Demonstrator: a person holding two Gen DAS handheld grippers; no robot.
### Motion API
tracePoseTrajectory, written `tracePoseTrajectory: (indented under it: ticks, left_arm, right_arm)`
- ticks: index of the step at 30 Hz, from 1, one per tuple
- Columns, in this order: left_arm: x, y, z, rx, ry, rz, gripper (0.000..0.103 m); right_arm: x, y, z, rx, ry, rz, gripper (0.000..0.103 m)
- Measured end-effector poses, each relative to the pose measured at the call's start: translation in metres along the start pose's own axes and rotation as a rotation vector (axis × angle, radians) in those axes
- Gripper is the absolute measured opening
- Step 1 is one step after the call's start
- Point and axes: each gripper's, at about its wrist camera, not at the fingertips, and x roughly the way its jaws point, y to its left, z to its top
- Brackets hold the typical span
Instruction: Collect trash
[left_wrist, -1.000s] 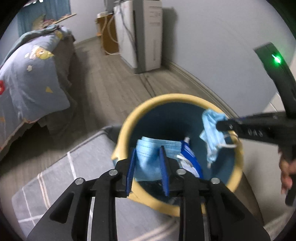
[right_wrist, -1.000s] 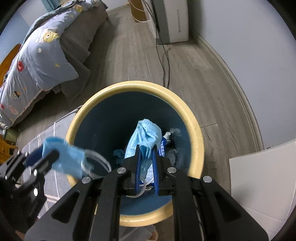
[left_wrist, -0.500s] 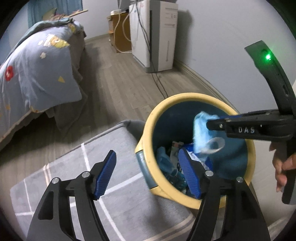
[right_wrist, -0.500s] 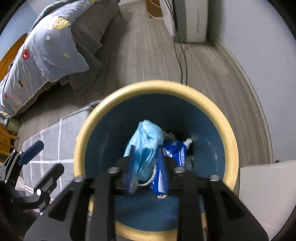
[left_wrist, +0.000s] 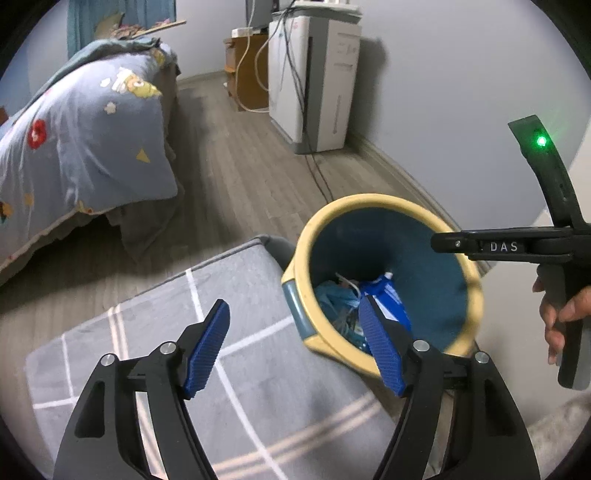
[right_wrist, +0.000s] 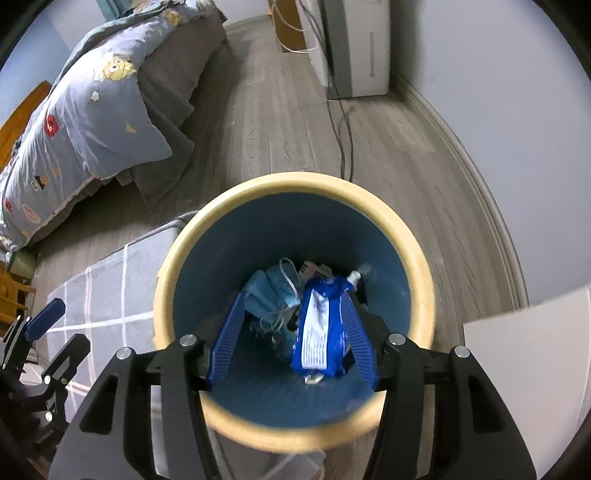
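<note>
A round bin with a yellow rim (right_wrist: 295, 181) and a blue inside stands on the floor beside the rug. Light-blue face masks (right_wrist: 273, 291) and a blue pouch (right_wrist: 321, 325) lie at its bottom, also visible as masks (left_wrist: 332, 299) and pouch (left_wrist: 388, 295). My right gripper (right_wrist: 291, 295) hangs over the bin's mouth, jaws opening, with nothing held between them. My left gripper (left_wrist: 293, 304) is over the rug at the bin's left rim (left_wrist: 369, 201), jaws opening and empty. The right gripper (left_wrist: 437, 243) shows side-on above the bin, held by a hand (left_wrist: 561, 314).
A grey rug with white lines (left_wrist: 147, 350) lies left of the bin. A bed with a blue patterned quilt (left_wrist: 74, 147) stands further left. A white appliance (left_wrist: 317, 92) stands by the wall, its cable (right_wrist: 343, 140) running across the wood floor. A white panel (right_wrist: 524, 350) is at right.
Both grippers opened and let go of their face masks, which dropped into the bin. The left gripper drew away leftward over the rug. The right gripper stayed above the bin's mouth.
</note>
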Motion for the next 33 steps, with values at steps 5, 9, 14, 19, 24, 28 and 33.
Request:
tracePoseTrajectory:
  ticks: [5,9,14,19,24,28,33]
  left_arm:
    - [-0.042,-0.003,-0.004,-0.01,-0.027,-0.027,0.095]
    - [-0.072,-0.01,-0.007,-0.009,-0.053,-0.028,0.098]
    - [-0.106,-0.025,-0.013,0.004,-0.104,-0.022,0.098]
    - [-0.128,-0.03,-0.022,-0.013,-0.123,-0.032,0.098]
    - [-0.136,-0.037,-0.024,-0.008,-0.151,0.053,0.098]
    - [-0.142,-0.046,-0.027,0.015,-0.174,0.01,0.098]
    - [-0.144,-0.051,-0.029,0.021,-0.188,0.025,0.098]
  right_arm:
    - [-0.048,0.007,-0.026,-0.016,-0.052,0.004,0.073]
    - [-0.105,0.013,-0.045,-0.051,-0.174,-0.012,0.098]
    - [-0.153,0.009,-0.067,-0.063,-0.24,-0.027,0.097]
    - [-0.181,0.009,-0.084,-0.079,-0.286,-0.028,0.097]
    - [-0.172,0.007,-0.096,-0.067,-0.269,-0.057,0.097]
    - [-0.176,0.009,-0.101,-0.068,-0.292,-0.077,0.097]
    - [-0.174,0.009,-0.102,-0.052,-0.274,-0.16,0.097]
